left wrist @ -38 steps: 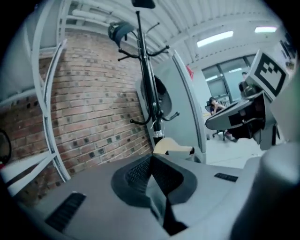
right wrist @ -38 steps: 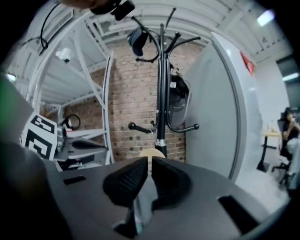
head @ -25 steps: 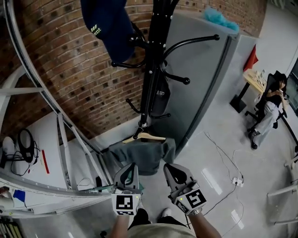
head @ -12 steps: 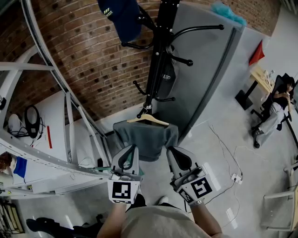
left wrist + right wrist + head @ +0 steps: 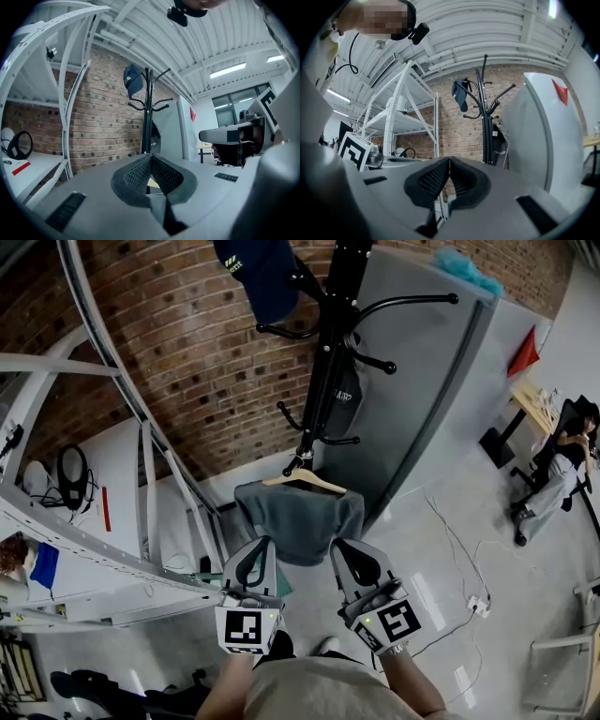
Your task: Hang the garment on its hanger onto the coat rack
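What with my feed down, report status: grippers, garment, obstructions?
Left gripper, right gripper shut. Garment on hanger, low beside coat rack. Cap, bag hung higher up.

Coat rack [image 5: 323, 362]: black metal, smooth, slight sheen. Hanger [image 5: 305, 482]: pale wood, smooth. Garment [image 5: 300, 521]: grey-green cloth, matt, soft folds. Cap [image 5: 262, 277]: dk blue fabric, matt. Wall [image 5: 187, 362]: red brick, rough. Floor [image 5: 469, 521]: pale, hard, glossy, reflects light. Shelving [image 5: 150, 484]: white-painted metal w/ punched holes. Panel [image 5: 422, 390]: grey, smooth, matt. Left hand-held gripper [image 5: 261, 544] & right hand-held gripper [image 5: 339, 546]: grey matt plastic; pads [image 5: 140, 173] black, fine cross-hatch texture.
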Demonstrator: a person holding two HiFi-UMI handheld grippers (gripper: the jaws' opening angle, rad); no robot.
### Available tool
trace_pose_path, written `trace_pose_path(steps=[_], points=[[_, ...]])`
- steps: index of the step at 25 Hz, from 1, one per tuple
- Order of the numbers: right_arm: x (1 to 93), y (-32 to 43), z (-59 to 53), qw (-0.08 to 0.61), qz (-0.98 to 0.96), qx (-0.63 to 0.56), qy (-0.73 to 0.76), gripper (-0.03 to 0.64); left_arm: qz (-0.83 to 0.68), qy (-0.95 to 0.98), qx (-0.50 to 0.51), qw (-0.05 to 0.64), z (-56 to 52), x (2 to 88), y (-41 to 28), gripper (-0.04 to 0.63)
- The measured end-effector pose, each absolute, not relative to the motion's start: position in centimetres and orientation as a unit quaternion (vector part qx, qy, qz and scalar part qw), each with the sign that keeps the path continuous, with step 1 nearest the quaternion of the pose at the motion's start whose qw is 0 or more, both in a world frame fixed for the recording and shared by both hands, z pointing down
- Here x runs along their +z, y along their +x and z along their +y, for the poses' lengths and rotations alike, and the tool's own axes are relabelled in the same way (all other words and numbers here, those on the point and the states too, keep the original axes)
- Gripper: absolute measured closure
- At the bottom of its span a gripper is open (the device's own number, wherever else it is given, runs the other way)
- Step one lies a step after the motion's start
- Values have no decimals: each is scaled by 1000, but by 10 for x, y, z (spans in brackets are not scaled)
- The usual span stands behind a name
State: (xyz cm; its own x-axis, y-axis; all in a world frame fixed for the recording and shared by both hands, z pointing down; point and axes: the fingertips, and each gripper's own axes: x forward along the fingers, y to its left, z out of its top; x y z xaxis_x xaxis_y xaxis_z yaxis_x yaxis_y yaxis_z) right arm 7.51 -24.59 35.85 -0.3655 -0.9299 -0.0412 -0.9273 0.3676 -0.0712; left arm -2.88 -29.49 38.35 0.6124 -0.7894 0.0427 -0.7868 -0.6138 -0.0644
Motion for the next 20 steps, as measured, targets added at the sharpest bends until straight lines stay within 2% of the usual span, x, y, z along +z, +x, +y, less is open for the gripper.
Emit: trace_pose_path(steps=[20], points=[[375, 74, -232, 35, 822, -46, -566, 595, 426, -903, -46, 5, -277, 395, -29, 594]])
